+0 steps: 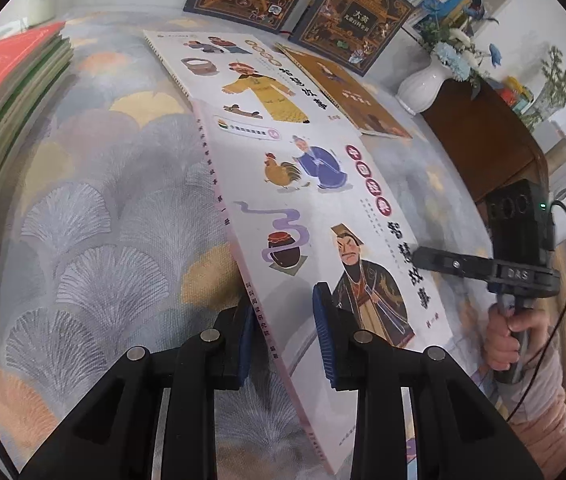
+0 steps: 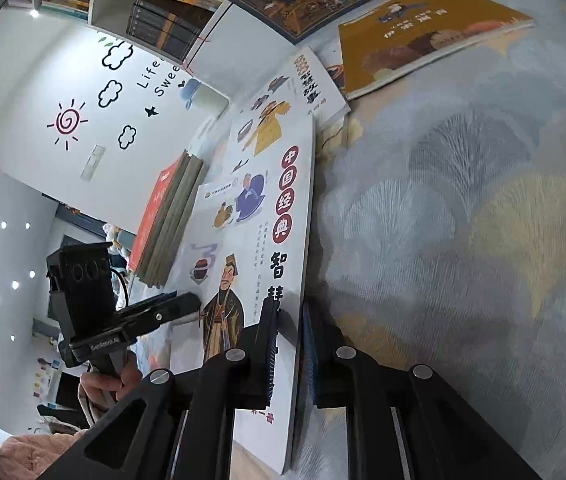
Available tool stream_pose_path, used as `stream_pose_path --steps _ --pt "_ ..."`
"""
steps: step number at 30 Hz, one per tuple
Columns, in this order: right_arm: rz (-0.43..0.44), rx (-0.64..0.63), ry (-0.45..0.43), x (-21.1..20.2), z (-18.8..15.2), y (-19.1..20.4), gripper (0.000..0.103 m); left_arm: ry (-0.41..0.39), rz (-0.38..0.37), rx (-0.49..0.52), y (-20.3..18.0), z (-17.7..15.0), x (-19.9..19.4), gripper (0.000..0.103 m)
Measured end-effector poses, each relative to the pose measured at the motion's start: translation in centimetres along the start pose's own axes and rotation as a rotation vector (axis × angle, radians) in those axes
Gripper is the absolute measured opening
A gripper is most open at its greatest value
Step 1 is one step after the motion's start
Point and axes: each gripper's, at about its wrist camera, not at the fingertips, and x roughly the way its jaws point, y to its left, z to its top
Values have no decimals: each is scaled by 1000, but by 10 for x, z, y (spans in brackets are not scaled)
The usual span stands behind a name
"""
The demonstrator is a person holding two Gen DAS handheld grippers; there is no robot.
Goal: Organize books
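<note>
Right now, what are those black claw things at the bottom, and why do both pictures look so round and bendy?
Those claws are tools. A person holds one hand-held gripper in each hand, and each carries a small wide-eye camera that bends everything into a circle. One picture looks out from the left hand-held gripper, the other from the right hand-held gripper.

Both are pinching the same white picture book, one on each long edge, with the spine side lifted off the patterned rug. In the left picture you can also spot the person's hand holding the other tool.

Around it lie another white book, a brown book, two dark ornate books, a stack with a red cover, and a white vase.
</note>
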Motion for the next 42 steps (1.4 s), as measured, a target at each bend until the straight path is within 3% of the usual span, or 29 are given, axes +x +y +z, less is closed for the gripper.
stream_pose_path --steps 8,21,27,42 --pt "-51 -47 42 -4 -30 31 12 18 36 17 -1 -3 -7 30" --pt "-85 -173 63 3 -49 94 12 38 108 30 6 -14 -28 32" --pt "-115 -216 53 11 -47 115 13 22 130 41 9 -13 -42 34" --pt "-96 -299 1 26 -20 167 13 -81 168 85 30 17 -99 34"
